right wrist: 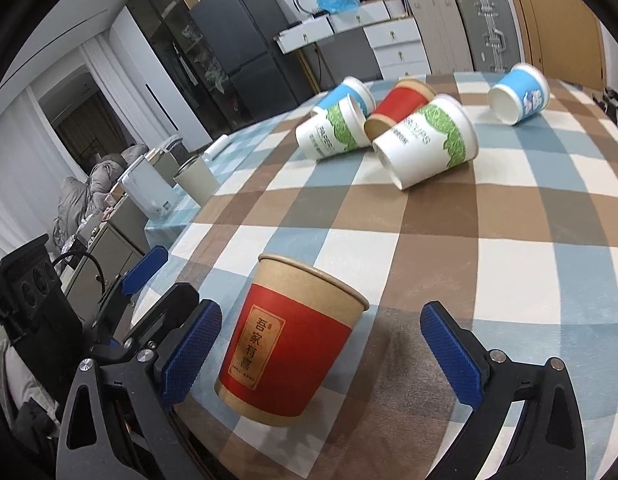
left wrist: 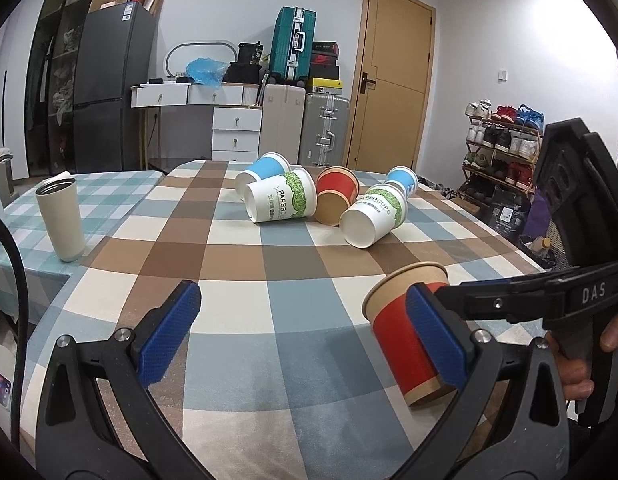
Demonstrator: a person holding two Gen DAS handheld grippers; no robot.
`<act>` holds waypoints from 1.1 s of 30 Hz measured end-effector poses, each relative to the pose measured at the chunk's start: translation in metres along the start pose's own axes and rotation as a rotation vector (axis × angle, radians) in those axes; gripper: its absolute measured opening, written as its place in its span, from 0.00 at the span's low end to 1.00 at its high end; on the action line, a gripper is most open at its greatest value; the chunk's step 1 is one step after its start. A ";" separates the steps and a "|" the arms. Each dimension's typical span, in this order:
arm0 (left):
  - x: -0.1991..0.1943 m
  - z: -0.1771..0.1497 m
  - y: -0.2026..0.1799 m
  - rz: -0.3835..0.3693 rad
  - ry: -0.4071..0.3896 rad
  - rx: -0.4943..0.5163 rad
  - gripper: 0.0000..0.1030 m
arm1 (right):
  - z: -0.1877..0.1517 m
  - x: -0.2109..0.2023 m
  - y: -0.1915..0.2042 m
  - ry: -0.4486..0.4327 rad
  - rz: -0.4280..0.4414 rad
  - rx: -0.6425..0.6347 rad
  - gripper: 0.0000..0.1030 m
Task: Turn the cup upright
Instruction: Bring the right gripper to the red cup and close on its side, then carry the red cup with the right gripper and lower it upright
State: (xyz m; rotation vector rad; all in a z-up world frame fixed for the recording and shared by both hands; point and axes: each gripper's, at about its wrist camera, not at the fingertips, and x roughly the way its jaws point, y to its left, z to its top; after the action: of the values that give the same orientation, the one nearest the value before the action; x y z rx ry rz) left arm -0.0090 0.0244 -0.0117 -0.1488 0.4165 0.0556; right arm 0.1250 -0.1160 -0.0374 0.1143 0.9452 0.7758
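A red and brown paper cup [right wrist: 287, 344] stands upright on the checked tablecloth [right wrist: 489, 272], between the open blue pads of my right gripper [right wrist: 323, 352]; neither pad visibly touches it. In the left wrist view the same cup [left wrist: 409, 328] is near the table's right front, partly hidden by my left gripper's right pad [left wrist: 433, 340]. My left gripper [left wrist: 305, 336] is open and empty over the cloth. Several cups lie on their sides at the far end: two green-print white cups [left wrist: 279, 202] [left wrist: 373, 216], a red cup [left wrist: 336, 195] and two blue cups [left wrist: 263, 172] [left wrist: 403, 180].
A tall grey tumbler [left wrist: 61, 220] stands upright on the teal-checked table at the left. A white kettle [right wrist: 147, 190] sits beyond it. The right gripper's body and the hand holding it [left wrist: 581, 320] are at the right edge of the left wrist view.
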 end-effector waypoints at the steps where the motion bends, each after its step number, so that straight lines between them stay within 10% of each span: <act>1: 0.000 0.000 0.001 0.002 0.000 -0.003 0.99 | 0.001 0.003 -0.002 0.016 0.016 0.018 0.92; 19: -0.001 -0.001 0.008 0.005 0.002 -0.014 0.99 | 0.008 0.021 -0.013 0.127 0.140 0.147 0.68; 33: -0.001 -0.001 0.008 0.014 -0.002 -0.018 0.99 | 0.016 -0.014 0.006 -0.119 -0.056 -0.052 0.67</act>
State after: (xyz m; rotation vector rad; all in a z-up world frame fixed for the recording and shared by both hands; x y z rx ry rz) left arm -0.0108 0.0321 -0.0135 -0.1640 0.4150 0.0735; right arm 0.1293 -0.1169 -0.0152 0.0874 0.8121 0.7335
